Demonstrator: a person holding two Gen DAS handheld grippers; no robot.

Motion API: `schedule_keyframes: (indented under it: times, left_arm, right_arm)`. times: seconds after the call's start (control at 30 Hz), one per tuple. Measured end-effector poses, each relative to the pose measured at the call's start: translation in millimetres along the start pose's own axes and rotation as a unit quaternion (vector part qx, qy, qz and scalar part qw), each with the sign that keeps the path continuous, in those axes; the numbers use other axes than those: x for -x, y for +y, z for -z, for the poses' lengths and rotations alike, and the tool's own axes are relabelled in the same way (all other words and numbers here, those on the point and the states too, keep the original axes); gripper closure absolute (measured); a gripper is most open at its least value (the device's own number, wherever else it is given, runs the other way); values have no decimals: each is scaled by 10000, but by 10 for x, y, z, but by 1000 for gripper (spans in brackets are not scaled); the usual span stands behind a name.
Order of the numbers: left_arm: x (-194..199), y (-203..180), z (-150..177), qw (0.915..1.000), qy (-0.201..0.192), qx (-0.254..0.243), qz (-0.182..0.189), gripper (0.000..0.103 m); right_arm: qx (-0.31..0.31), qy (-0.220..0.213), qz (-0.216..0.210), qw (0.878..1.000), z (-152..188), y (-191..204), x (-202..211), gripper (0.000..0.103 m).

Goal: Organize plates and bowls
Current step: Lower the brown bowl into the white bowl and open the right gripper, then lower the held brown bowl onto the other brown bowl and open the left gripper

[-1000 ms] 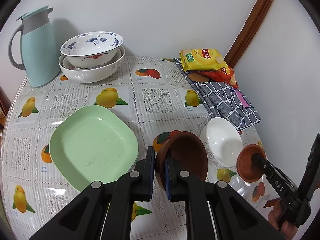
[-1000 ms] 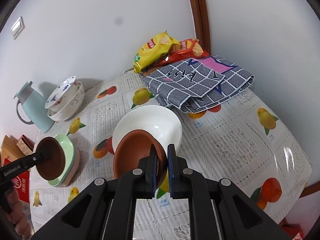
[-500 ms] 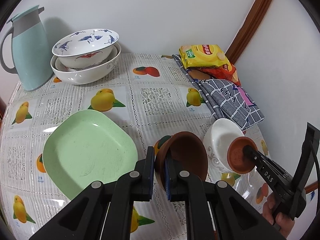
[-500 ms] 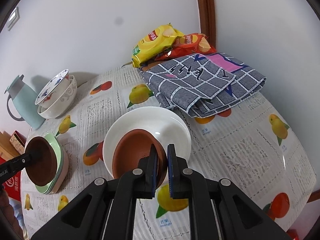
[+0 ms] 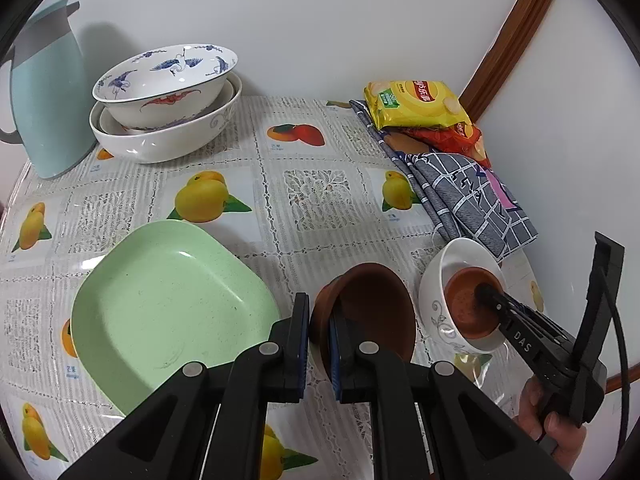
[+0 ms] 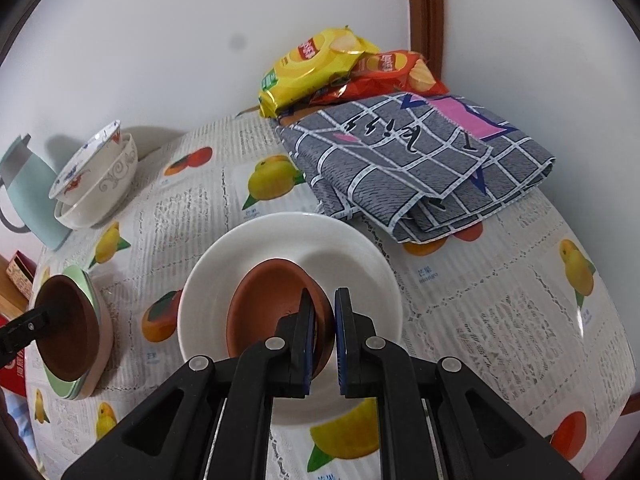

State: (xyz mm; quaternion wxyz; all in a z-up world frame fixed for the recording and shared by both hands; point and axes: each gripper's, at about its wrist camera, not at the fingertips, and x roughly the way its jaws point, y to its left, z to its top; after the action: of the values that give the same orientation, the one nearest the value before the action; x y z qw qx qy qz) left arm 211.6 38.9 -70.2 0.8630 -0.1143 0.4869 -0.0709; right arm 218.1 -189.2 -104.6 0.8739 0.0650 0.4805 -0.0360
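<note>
The left tongs [image 5: 319, 344] pinch a dark brown bowl's [image 5: 370, 308] rim beside the green plate [image 5: 160, 304], bare tabletop [image 5: 312, 196] beyond, while the right tongs [image 6: 323, 340] clamp a reddish-brown bowl [image 6: 266, 304] inside the white bowl [image 6: 352, 256].

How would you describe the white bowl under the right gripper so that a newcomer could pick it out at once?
Start from the folded grey checked cloth at the table's far right corner; just in front of it stands the white bowl. Unlike the stacked bowls beside the teal jug, it stands alone, and the right gripper holds a small brown dish inside it.
</note>
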Motion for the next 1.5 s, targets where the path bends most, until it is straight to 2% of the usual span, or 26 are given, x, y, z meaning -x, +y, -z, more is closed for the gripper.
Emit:
schedule_keyframes:
  times: [0.3, 0.5, 0.77, 0.8, 0.83, 1.03, 1.23, 1.43, 1.5]
  left_arm:
    - [-133, 12, -31, 9999, 102, 1, 8, 94]
    - [-178, -2, -36, 9999, 137, -34, -39, 94]
    - [-203, -1, -24, 9998, 177, -34, -116, 94]
    - [-204, 0, -26, 9998, 177, -38, -113, 94]
    - [-205, 1, -25, 9998, 181, -37, -111, 94]
    - [-214, -70, 1, 9997, 200, -32, -97, 94]
    - [-169, -181, 11, 9999, 134, -40, -96, 94]
    - [-106, -347, 35, 9999, 69, -68, -58, 94]
    - [-99, -392, 47, 9999, 61, -80, -44, 94]
  right_arm:
    - [119, 118, 89, 9998, -11, 51, -169, 93]
    - [479, 134, 458, 9977, -58, 137, -271, 93]
    - [1014, 196, 858, 9909, -41, 240, -376, 82]
    - [1044, 197, 868, 9906, -43, 245, -378, 78]
    - [1059, 206, 860, 9904, -39, 247, -374, 73]
    - [1104, 173, 722, 9911, -46, 253, -305, 61]
    - [965, 13, 510, 9940, -23, 166, -99, 59]
    - [554, -119, -47, 9984, -10, -89, 211, 59]
    - [485, -223, -1, 9986, 0, -153, 313, 59]
